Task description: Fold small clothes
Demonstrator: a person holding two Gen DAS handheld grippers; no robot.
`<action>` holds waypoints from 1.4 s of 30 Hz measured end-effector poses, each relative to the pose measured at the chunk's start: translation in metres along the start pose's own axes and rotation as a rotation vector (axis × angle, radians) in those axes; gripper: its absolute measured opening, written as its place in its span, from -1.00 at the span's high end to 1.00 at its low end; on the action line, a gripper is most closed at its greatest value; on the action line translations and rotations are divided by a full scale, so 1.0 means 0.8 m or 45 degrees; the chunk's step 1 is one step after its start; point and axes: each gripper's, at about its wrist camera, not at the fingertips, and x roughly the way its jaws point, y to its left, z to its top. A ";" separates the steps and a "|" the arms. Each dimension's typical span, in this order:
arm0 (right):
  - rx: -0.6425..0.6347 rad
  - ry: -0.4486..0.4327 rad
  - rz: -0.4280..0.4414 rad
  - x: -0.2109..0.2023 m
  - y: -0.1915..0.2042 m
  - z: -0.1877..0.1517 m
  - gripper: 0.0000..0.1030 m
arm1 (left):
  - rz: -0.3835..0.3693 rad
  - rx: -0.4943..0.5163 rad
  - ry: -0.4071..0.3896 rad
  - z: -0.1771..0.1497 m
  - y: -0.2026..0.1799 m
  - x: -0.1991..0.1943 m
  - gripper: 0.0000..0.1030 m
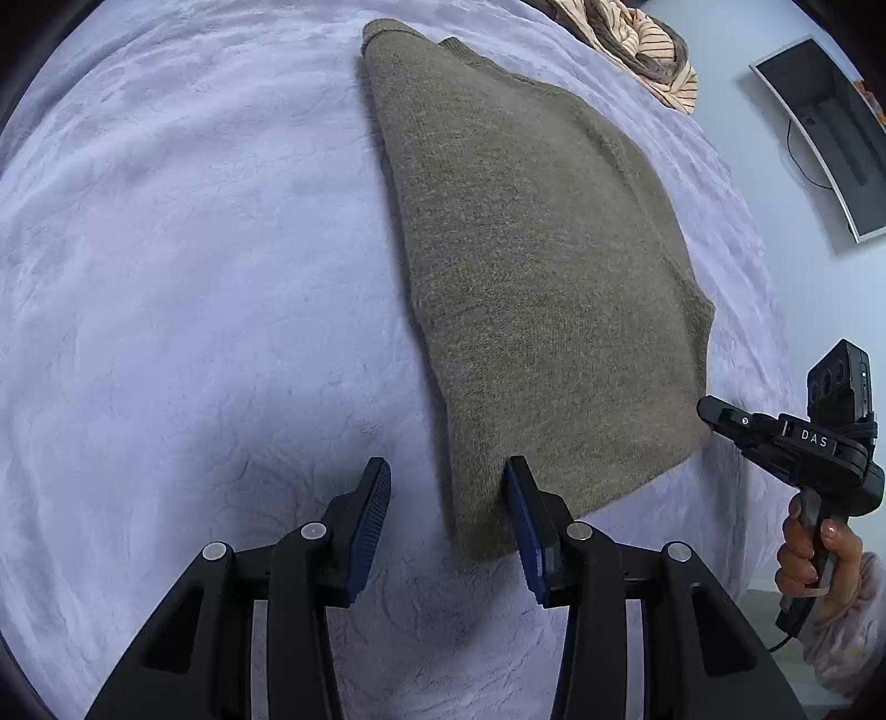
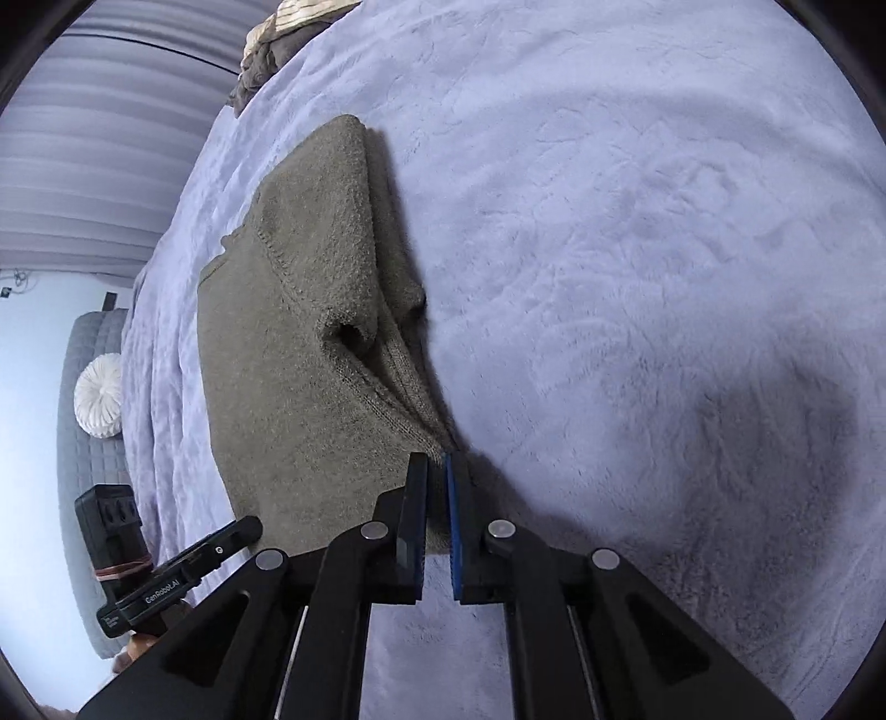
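An olive-green knitted sweater (image 1: 531,277) lies folded lengthwise on a lilac plush blanket (image 1: 194,277). My left gripper (image 1: 448,476) is open, its jaws straddling the sweater's near left corner, just above the cloth. My right gripper (image 2: 437,471) is nearly closed on the sweater's (image 2: 310,354) near corner at the ribbed hem, with cloth between the pads. The right gripper also shows in the left wrist view (image 1: 714,412) at the sweater's right corner. The left gripper shows in the right wrist view (image 2: 243,529) by the sweater's edge.
A striped beige and brown garment (image 1: 642,50) lies bunched at the blanket's far end. A monitor (image 1: 825,127) stands to the right on a pale surface. A grey quilted seat with a white round cushion (image 2: 99,396) is beyond the blanket's edge.
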 end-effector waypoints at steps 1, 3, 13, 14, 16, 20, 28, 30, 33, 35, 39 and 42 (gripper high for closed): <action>-0.011 -0.004 -0.020 -0.005 0.002 -0.002 0.87 | 0.013 0.001 -0.008 0.001 -0.001 -0.005 0.13; -0.033 -0.052 -0.068 -0.023 0.007 -0.003 0.87 | 0.076 0.019 -0.038 0.008 -0.002 -0.017 0.14; -0.259 -0.177 0.006 -0.039 0.086 0.038 0.87 | 0.027 -0.048 -0.269 0.077 -0.025 -0.044 0.14; -0.275 -0.171 0.001 -0.031 0.094 0.043 0.87 | 0.025 -0.052 -0.268 0.081 -0.030 -0.036 0.14; -0.290 -0.149 -0.064 -0.010 0.096 0.046 0.87 | 0.100 -0.046 -0.227 0.084 -0.036 -0.009 0.13; -0.185 -0.081 -0.098 0.019 0.058 0.052 1.00 | 0.125 -0.094 -0.225 0.078 -0.028 0.008 -0.15; -0.180 -0.075 -0.082 -0.005 0.050 0.041 1.00 | 0.135 -0.088 -0.194 0.081 -0.025 0.006 -0.15; -0.162 -0.088 -0.093 -0.017 0.048 0.040 1.00 | 0.159 -0.080 -0.193 0.081 -0.027 0.004 -0.15; -0.123 -0.103 -0.076 -0.032 0.041 0.038 0.95 | 0.175 -0.077 -0.182 0.082 -0.028 0.003 -0.21; -0.105 -0.099 -0.076 -0.036 0.036 0.038 0.94 | 0.253 -0.075 -0.181 0.084 -0.029 0.003 -0.55; -0.083 -0.095 -0.092 -0.039 0.030 0.037 0.94 | 0.285 -0.060 -0.172 0.083 -0.028 -0.002 -0.57; -0.074 -0.095 -0.094 -0.039 0.028 0.038 0.94 | 0.309 -0.050 -0.154 0.083 -0.028 -0.004 -0.58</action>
